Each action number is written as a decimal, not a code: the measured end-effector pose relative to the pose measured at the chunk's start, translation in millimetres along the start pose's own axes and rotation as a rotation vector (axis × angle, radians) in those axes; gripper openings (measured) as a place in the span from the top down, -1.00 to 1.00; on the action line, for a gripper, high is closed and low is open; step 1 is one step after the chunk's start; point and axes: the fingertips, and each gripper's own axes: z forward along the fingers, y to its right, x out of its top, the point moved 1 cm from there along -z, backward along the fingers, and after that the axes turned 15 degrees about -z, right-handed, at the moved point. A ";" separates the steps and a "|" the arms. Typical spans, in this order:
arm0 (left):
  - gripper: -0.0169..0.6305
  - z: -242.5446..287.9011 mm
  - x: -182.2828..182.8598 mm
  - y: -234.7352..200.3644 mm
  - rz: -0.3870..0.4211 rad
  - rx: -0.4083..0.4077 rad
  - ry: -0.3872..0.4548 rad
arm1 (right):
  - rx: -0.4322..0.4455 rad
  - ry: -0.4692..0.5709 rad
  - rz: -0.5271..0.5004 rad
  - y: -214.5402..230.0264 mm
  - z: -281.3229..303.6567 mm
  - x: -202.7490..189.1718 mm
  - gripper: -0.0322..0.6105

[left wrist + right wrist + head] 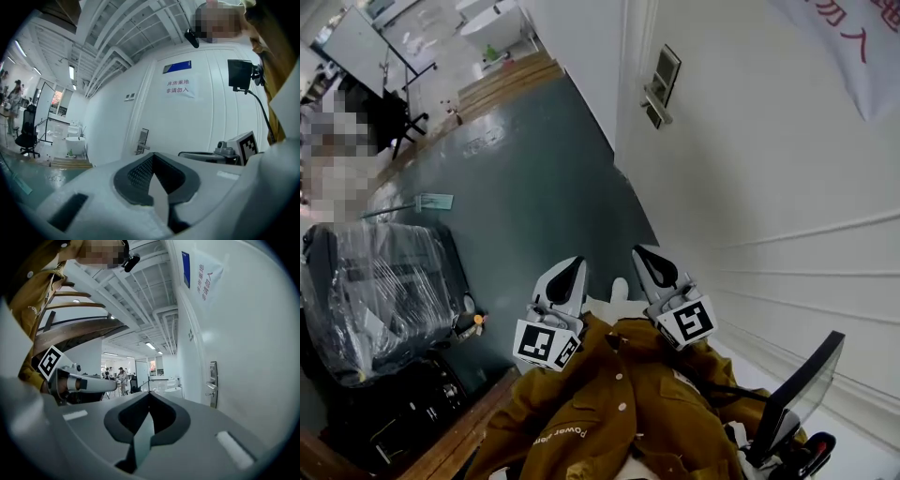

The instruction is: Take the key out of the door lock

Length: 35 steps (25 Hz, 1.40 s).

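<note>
The silver lock plate with its lever handle [661, 84] sits on the white door [769, 187], far ahead of both grippers. The same lock plate [142, 141] is small in the left gripper view, and the lock plate [213, 390] stands at the right of the right gripper view. A key is too small to make out. My left gripper [572, 267] and right gripper [645, 255] are held side by side close to my body, above the dark floor. Both have their jaws together with nothing between them. The left gripper [152, 155] and right gripper [149, 394] point toward the door.
A plastic-wrapped black case [384, 291] stands on the floor at the left. A wooden step [502, 80] lies beyond, near a white tub [75, 143]. A paper sign [853, 42] hangs on the door. A dark screen on a stalk [797, 394] juts out at my lower right.
</note>
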 end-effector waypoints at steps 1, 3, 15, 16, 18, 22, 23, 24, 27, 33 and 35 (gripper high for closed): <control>0.96 9.3 1.5 -3.5 -0.003 -0.003 -0.008 | -0.012 -0.007 0.003 9.3 4.6 -0.7 0.89; 0.96 28.3 6.6 -10.5 -0.012 -0.016 -0.020 | -0.043 -0.016 0.012 29.0 14.9 -0.6 0.89; 0.96 105.4 58.3 -64.0 0.000 -0.121 -0.075 | -0.179 -0.021 0.081 92.4 92.1 -4.1 0.89; 0.96 108.0 60.8 -70.8 0.000 -0.127 -0.083 | -0.192 -0.021 0.102 95.7 99.0 -7.3 0.89; 0.96 110.2 64.1 -84.5 0.001 -0.138 -0.095 | -0.216 -0.011 0.146 102.1 112.3 -15.3 0.89; 0.96 111.8 69.0 -111.0 0.008 -0.156 -0.108 | -0.283 0.024 0.265 120.7 135.2 -37.0 0.89; 0.96 113.9 70.9 -116.9 0.008 -0.162 -0.114 | -0.301 0.040 0.311 126.4 141.1 -41.9 0.89; 0.96 116.9 72.8 -121.6 0.005 -0.168 -0.120 | -0.314 0.060 0.369 132.5 147.1 -47.2 0.89; 0.96 128.0 75.2 -124.8 -0.001 -0.197 -0.134 | -0.330 0.151 0.583 153.4 164.4 -68.2 0.86; 0.96 136.5 79.8 -115.9 0.006 -0.235 -0.138 | -0.398 0.332 0.928 199.3 200.3 -117.8 0.73; 0.96 135.4 82.8 -114.7 0.006 -0.226 -0.132 | -0.430 0.369 1.019 214.7 212.2 -138.8 0.72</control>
